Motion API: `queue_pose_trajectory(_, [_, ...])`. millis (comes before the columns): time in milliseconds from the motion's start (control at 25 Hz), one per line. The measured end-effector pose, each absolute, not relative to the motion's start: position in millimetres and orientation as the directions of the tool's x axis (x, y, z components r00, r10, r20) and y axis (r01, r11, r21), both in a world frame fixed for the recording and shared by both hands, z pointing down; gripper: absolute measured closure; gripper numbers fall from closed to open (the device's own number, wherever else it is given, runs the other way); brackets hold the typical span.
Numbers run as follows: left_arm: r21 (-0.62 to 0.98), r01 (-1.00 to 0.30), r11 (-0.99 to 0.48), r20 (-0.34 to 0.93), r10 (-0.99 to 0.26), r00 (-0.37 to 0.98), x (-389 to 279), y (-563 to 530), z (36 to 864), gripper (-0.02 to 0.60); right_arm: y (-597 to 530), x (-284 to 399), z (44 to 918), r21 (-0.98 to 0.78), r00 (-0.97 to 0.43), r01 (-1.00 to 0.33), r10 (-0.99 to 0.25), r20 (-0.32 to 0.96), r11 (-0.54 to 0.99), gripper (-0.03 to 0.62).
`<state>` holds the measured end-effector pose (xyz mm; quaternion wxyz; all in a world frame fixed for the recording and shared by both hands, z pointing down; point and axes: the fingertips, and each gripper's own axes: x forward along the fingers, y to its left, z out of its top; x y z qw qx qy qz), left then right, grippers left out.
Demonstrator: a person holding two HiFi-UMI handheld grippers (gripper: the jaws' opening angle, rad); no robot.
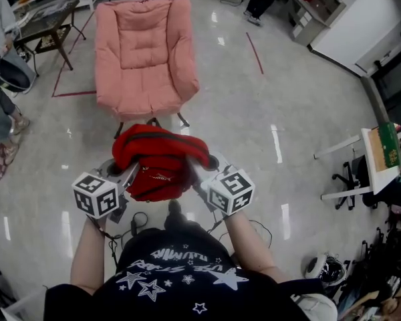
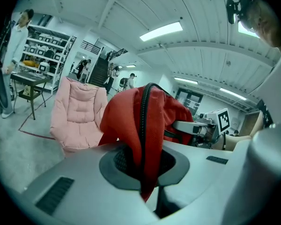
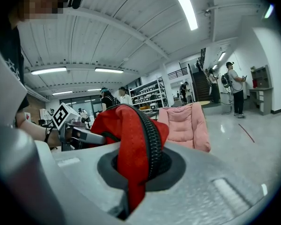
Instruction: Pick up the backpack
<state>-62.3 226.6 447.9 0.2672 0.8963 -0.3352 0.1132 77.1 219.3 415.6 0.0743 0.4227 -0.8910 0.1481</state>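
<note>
Star-printed dark shirt (image 1: 180,273) is filling the bottom of the head view, and the person's two forearms are reaching up the frame from it. At the centre of that view the red backpack (image 1: 159,164) is hanging bunched between the two tools, clear of the glossy grey floor (image 1: 301,112). The left gripper (image 1: 132,169) is biting into the bag's left side and the right gripper (image 1: 192,167) into its right. The left marker cube (image 1: 95,194) and the right marker cube (image 1: 231,190) are sitting just below the bag on either side.

In the left gripper view, the left gripper (image 2: 143,165) is pinching a fold of the backpack (image 2: 131,116) between closed jaws. A black zipper line is running down the fold (a tongue of red fabric is spilling out beneath the pads at lower centre). The right gripper (image 2: 196,125) is showing at the right of that frame.

In the right gripper view, the right gripper (image 3: 140,165) is likewise clamping a zippered red fold of the backpack (image 3: 126,130), with the left gripper (image 3: 79,135) at the left.

A pink armchair (image 1: 146,52) is standing at the upper centre of the head view, above the bag and apart from it. A dark table (image 1: 47,22) is sitting at the upper left.
</note>
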Motion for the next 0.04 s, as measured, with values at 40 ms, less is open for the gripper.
queue_pose_trajectory(40, [0.406, -0.66, -0.632, 0.383, -0.538, 0.751, -60.3, 228.0, 449.4, 0.54, 221.5, 78.9, 417.1, -0.201, -0.63, -0.776, -0.731, 0.261, 0.597, 0.579])
